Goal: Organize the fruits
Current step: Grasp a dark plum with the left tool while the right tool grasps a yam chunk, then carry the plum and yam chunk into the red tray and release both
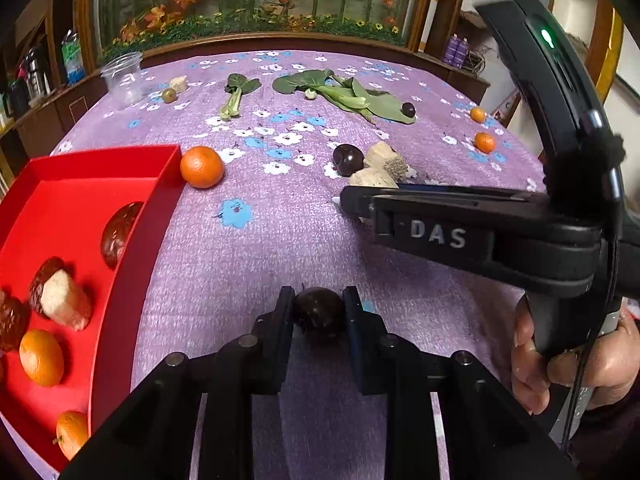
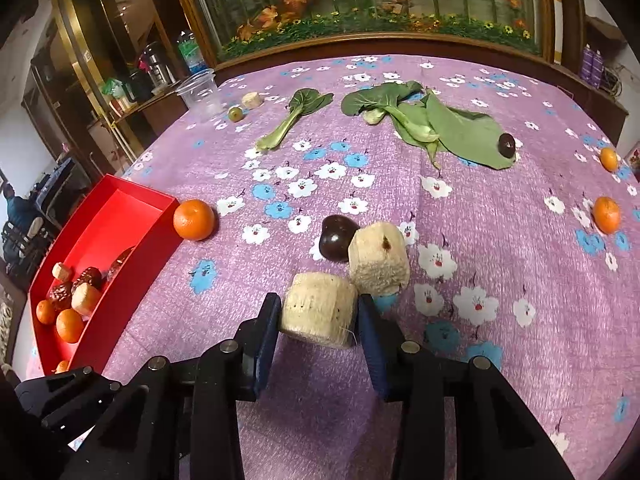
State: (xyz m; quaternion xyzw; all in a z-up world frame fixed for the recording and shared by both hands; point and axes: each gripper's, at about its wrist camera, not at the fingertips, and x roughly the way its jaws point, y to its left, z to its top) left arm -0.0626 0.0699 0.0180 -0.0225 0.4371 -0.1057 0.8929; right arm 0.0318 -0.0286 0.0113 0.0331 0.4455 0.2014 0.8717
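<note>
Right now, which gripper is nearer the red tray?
Left. The left gripper, holding a dark fruit, sits just beside the red tray; the right gripper, around a pale chunk, is farther off.

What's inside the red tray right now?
The red tray holds small oranges, dark red wrinkled fruits and pale peeled chunks, all crowded at its near end. Its near wall hides part of the floor.

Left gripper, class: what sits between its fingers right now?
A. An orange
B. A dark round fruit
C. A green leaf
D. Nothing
B: in the left wrist view the left gripper has its fingers pressed on either side of a dark round fruit, above the purple cloth.
</note>
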